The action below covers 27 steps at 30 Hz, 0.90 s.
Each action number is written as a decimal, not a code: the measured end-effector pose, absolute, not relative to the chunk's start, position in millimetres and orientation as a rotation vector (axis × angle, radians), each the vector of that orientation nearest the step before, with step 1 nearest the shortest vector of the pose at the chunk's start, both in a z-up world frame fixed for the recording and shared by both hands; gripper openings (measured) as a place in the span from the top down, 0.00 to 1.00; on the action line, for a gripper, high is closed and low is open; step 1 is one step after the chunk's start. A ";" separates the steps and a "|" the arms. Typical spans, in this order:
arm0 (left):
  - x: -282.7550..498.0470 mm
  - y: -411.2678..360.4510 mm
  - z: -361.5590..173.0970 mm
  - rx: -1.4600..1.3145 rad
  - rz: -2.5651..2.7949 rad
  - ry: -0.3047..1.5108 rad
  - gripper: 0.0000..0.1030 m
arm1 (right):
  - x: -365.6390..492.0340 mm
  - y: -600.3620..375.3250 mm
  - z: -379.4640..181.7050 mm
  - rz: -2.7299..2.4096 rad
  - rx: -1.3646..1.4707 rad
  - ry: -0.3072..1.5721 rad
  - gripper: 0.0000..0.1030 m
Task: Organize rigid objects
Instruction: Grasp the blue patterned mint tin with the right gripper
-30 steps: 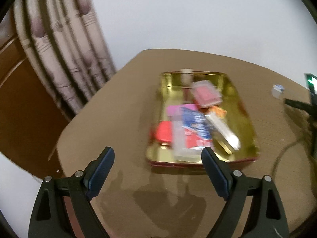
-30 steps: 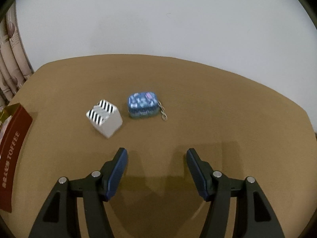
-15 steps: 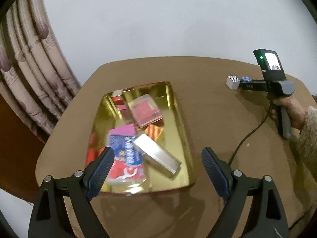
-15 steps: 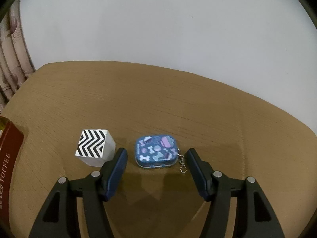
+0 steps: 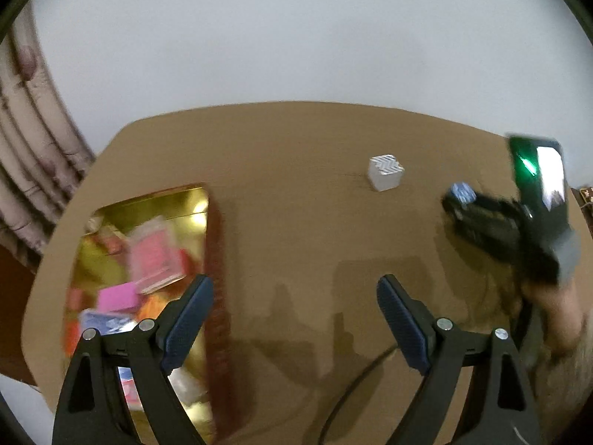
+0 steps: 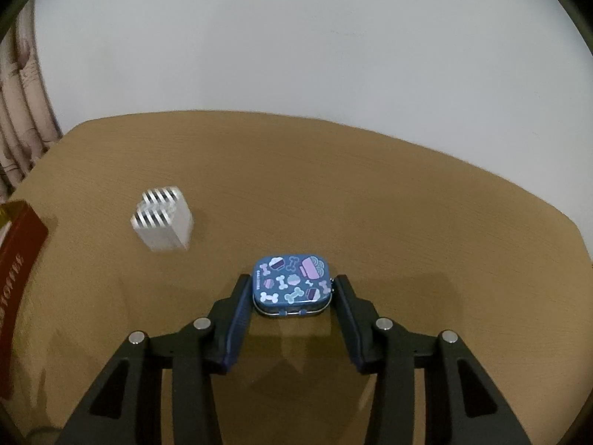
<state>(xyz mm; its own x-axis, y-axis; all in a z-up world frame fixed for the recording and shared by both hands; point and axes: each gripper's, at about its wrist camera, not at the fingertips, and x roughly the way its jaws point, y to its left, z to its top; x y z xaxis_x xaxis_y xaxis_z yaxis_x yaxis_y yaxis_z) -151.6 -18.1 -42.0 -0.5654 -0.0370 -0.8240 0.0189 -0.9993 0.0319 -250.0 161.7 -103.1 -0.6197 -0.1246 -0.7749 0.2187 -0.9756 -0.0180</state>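
A brown wooden table [image 5: 296,193] fills both views; a plain white wall [image 5: 296,37] stands behind it; a patterned curtain [image 5: 33,141] hangs at left.

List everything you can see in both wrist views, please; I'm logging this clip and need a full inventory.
table: 1, brown wood grain, under everything
gold tray: 1, gold inside with red outer wall, table's left side
items in tray: several, pink, orange, blue and red, blurred, lying inside the tray
small box: 1, white with black stripes on top, on the table between tray and tin
blue tin: 1, blue with pale bone and cupcake prints, between the right gripper's fingers
cable: 1, dark, on the table near the left gripper
curtain: 1, pale with mauve pattern, far left
wall: white, behind the table
left gripper: 1, black with blue pads, open over bare table
right gripper: 1, black, closing on the tin's sides
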 end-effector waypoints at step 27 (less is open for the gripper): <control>-325.0 50.8 -89.8 1.763 -2.602 0.225 0.39 | -197.1 196.9 -101.7 -2.694 1.286 0.127 0.55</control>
